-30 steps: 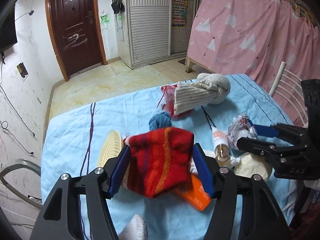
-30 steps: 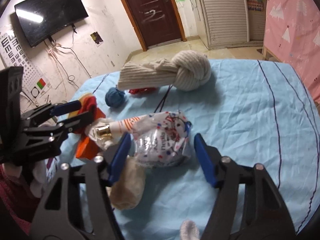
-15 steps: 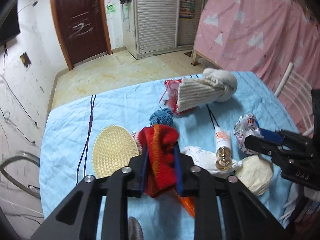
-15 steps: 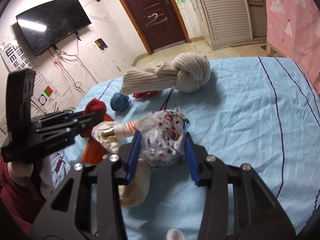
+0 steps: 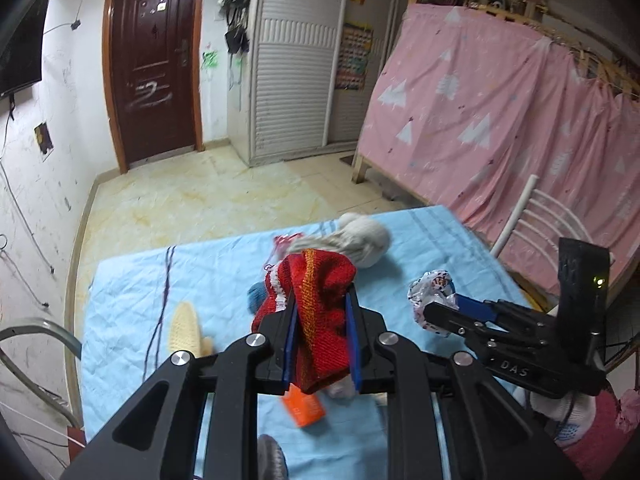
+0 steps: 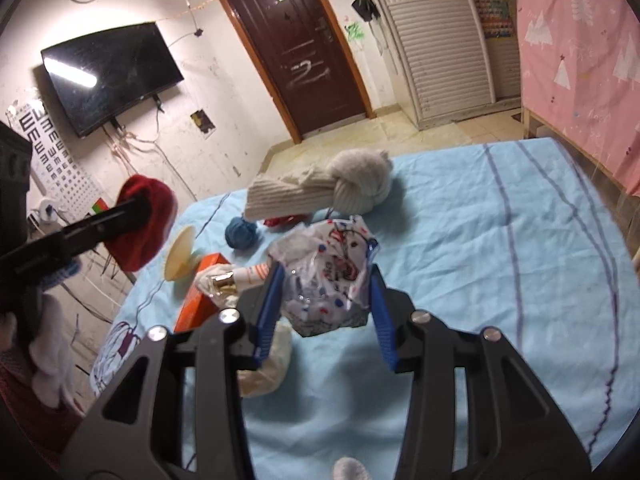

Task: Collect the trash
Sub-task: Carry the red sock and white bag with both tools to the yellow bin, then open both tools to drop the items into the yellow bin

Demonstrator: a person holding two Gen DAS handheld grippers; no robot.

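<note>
My left gripper (image 5: 321, 304) is shut on a red knitted cloth (image 5: 316, 276) with an orange stripe, held up above the blue-covered table (image 5: 132, 300). In the right wrist view the same cloth (image 6: 146, 224) hangs at the left, off the table edge. My right gripper (image 6: 325, 280) is shut on a crumpled clear plastic bag (image 6: 332, 248) with red and blue print, lifted just above the table. The left wrist view shows that bag (image 5: 432, 284) at the right gripper's (image 5: 438, 310) tips.
On the table (image 6: 480, 240) lie a knotted beige knit (image 6: 352, 184), a blue yarn ball (image 6: 240, 232), an orange box (image 6: 200, 300), a gold-capped tube (image 6: 236, 276), a cream round pad (image 6: 180, 256) and a cream lump (image 6: 268, 364). A white chair (image 5: 536, 220) stands at the right edge.
Both grippers closed on what lay between their fingers. The left one then rose with the red knit off the table; the right one lifted the plastic bag slightly.
</note>
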